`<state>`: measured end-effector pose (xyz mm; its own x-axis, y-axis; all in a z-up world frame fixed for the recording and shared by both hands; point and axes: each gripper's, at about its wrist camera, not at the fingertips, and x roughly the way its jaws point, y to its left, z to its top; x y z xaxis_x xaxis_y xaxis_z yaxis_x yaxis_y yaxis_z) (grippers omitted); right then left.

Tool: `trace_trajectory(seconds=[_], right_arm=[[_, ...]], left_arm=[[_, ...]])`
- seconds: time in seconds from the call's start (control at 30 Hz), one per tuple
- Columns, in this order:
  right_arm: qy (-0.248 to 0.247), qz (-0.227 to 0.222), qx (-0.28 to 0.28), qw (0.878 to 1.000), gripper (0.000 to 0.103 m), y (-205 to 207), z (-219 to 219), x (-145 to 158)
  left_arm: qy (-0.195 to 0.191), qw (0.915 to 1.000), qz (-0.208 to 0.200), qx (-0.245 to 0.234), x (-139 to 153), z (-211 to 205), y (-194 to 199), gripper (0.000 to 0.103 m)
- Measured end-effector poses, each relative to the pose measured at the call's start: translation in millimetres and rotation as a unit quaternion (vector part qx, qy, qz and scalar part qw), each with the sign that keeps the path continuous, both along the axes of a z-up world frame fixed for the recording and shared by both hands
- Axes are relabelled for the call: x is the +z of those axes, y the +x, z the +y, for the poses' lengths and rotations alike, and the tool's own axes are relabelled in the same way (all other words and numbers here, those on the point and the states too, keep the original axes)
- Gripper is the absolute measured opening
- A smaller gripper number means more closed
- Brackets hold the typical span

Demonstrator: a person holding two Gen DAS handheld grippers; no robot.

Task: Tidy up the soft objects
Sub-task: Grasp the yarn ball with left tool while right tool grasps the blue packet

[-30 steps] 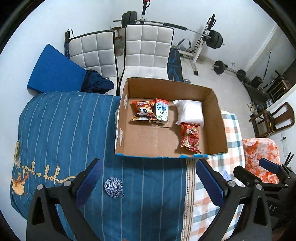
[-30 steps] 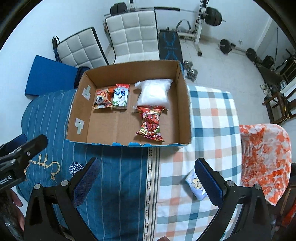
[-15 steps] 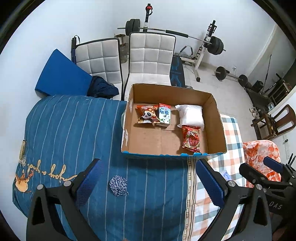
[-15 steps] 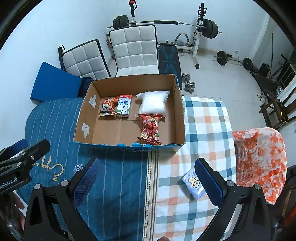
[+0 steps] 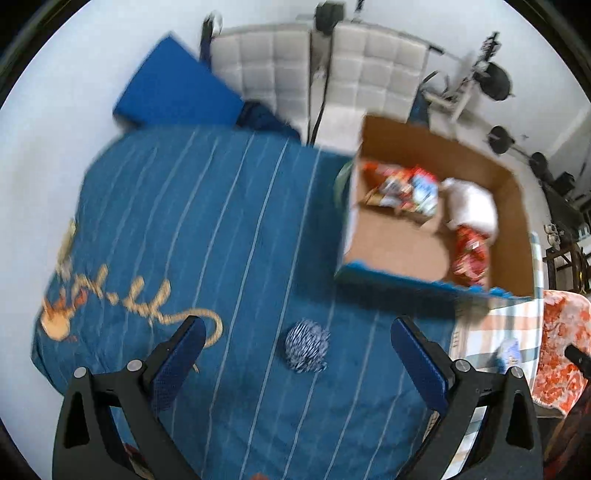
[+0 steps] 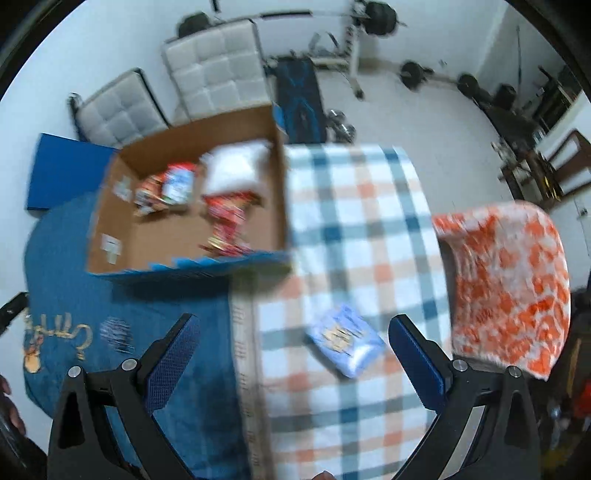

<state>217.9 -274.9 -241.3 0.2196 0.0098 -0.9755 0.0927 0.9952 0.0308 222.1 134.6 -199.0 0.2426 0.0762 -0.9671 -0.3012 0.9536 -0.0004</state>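
Note:
A blue-and-white yarn ball (image 5: 306,345) lies on the blue striped cloth (image 5: 207,229), just ahead of my open, empty left gripper (image 5: 297,354). A light blue soft packet (image 6: 347,341) lies on the checked cloth (image 6: 354,206), between the fingers of my open, empty right gripper (image 6: 291,345). An open cardboard box (image 5: 513,206) holds snack packets (image 5: 402,188), a white pouch (image 5: 471,208) and a red packet (image 5: 471,256). The box (image 6: 177,151) also shows in the right wrist view. Both views are blurred.
Two white padded chairs (image 5: 376,70) and a blue mat (image 5: 177,92) stand behind the table. An orange-patterned chair (image 6: 513,280) stands at the right. Gym weights (image 6: 373,16) are at the back. The yarn ball (image 6: 116,334) shows at the right view's left.
My left gripper has swung left and down toward the yarn ball, now centred between the fingers. My right gripper has swung right and closer to the light blue packet. Both views turned blurry.

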Motion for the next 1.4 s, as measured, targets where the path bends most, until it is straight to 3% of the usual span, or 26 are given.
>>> trace_trajectory(seconds=[0.17, 0.43, 0.5, 0.63, 0.8, 0.87, 0.97, 1.07, 1.2, 1.4], right_arm=[[0.010, 0.062, -0.043, 0.997, 0.103, -7.9, -48.5, -59.4], [0.044, 0.150, -0.086, 0.984, 0.103, -11.2, -81.8, -148.2], [0.018, 0.158, -0.032, 0.987, 0.103, -7.0, -69.6, -162.7], [-0.033, 0.189, 0.062, 0.980, 0.103, -0.1, -46.6, -189.2], [-0.091, 0.198, 0.149, 0.965, 0.103, 6.7, -33.2, -214.1], [-0.095, 0.206, 0.160, 0.961, 0.099, 8.5, -30.8, -223.5], [-0.057, 0.232, 0.129, 0.962, 0.066, 13.4, -36.7, -235.5], [-0.030, 0.240, 0.077, 0.967, 0.064, 12.9, -47.7, -236.2], [0.046, 0.251, 0.012, 0.967, 0.062, 5.3, -57.1, -231.1], [0.037, 0.256, 0.005, 0.966, 0.066, 1.8, -50.9, -236.4]], left_arm=[[-0.041, 0.9970, 0.056, 0.035, -59.9, 14.7, -5.2, 0.103], [-0.062, 0.9915, 0.109, 0.034, -116.2, 8.9, 0.8, 0.103], [-0.062, 0.9904, 0.121, 0.024, -124.0, 3.9, 0.9, 0.103], [-0.058, 0.9896, 0.132, 0.005, -132.6, -4.5, -1.0, 0.103], [-0.065, 0.9881, 0.139, 0.003, -139.7, -10.0, -4.1, 0.103], [-0.067, 0.9876, 0.142, 0.003, -142.8, -10.9, -4.9, 0.103], [-0.070, 0.9870, 0.145, 0.003, -147.7, -6.0, -2.5, 0.103], [-0.075, 0.9862, 0.147, 0.008, -153.9, -3.5, 0.1, 0.103], [-0.086, 0.9839, 0.156, 0.021, -170.4, 1.6, 2.2, 0.103], [-0.083, 0.9812, 0.170, 0.038, -205.1, 3.0, 5.2, 0.099]])
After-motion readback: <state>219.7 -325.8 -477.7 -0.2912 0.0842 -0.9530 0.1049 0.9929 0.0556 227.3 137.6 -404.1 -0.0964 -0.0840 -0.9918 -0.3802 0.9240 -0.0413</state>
